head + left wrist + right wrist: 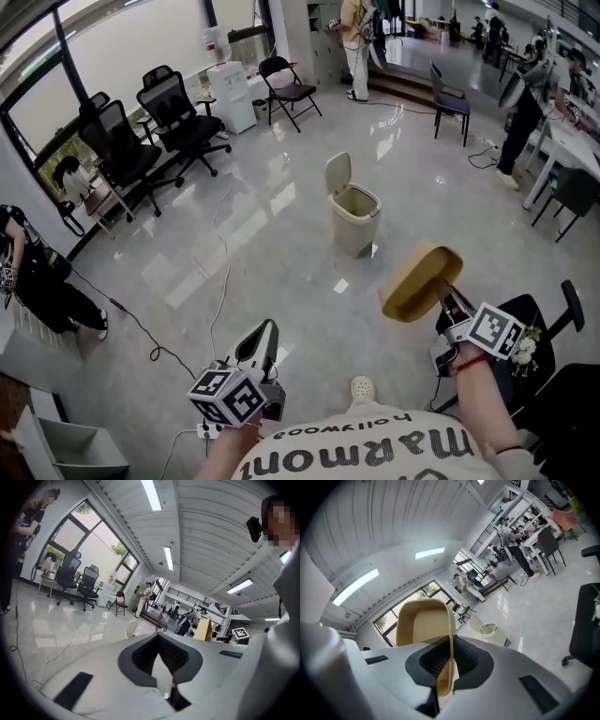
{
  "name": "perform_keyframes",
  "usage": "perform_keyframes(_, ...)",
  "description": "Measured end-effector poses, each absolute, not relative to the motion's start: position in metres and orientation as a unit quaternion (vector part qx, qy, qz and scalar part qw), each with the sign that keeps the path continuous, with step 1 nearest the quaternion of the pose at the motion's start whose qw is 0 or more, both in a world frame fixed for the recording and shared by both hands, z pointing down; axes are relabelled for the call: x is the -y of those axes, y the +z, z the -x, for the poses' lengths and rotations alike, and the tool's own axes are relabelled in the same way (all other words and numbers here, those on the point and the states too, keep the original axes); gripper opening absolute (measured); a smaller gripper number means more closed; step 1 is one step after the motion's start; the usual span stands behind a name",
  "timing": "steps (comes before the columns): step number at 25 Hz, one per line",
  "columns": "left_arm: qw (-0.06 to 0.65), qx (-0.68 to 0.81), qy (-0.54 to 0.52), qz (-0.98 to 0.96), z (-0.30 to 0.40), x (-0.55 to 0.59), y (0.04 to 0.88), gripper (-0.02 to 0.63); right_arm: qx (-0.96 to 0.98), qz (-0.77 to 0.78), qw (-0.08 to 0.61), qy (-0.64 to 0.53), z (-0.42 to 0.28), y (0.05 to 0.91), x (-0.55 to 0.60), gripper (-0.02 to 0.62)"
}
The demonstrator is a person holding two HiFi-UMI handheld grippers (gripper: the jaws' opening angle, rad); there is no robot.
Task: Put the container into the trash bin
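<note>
A tan, tray-like container (419, 280) is held up in the air by my right gripper (442, 298), whose jaws are shut on its rim (451, 660). In the right gripper view the container (423, 628) rises above the jaws. A beige trash bin (355, 220) with its lid flipped up stands on the floor ahead, also seen small in the right gripper view as the bin (489, 633). My left gripper (263, 345) hangs low at the left, its jaws shut with nothing between them (165, 667).
Black office chairs (178, 127) line the left window wall. A cable (220, 281) runs across the glossy floor. A folding chair (288, 92) and a white cabinet (230, 97) stand at the back. People stand by desks at the far right (521, 117). A black chair (530, 328) is beside me.
</note>
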State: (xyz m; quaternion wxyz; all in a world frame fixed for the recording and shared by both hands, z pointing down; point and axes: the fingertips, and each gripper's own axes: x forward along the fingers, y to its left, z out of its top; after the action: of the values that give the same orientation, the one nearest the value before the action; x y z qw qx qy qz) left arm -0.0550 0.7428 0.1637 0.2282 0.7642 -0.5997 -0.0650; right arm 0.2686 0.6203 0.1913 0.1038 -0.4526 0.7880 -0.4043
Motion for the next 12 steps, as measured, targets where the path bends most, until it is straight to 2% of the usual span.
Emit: perform_keyframes(12,0.238,0.637,-0.074,-0.73,0.059,-0.623,0.179,-0.005,-0.81,0.408,0.084,-0.412,-0.262,0.195,-0.466,0.014)
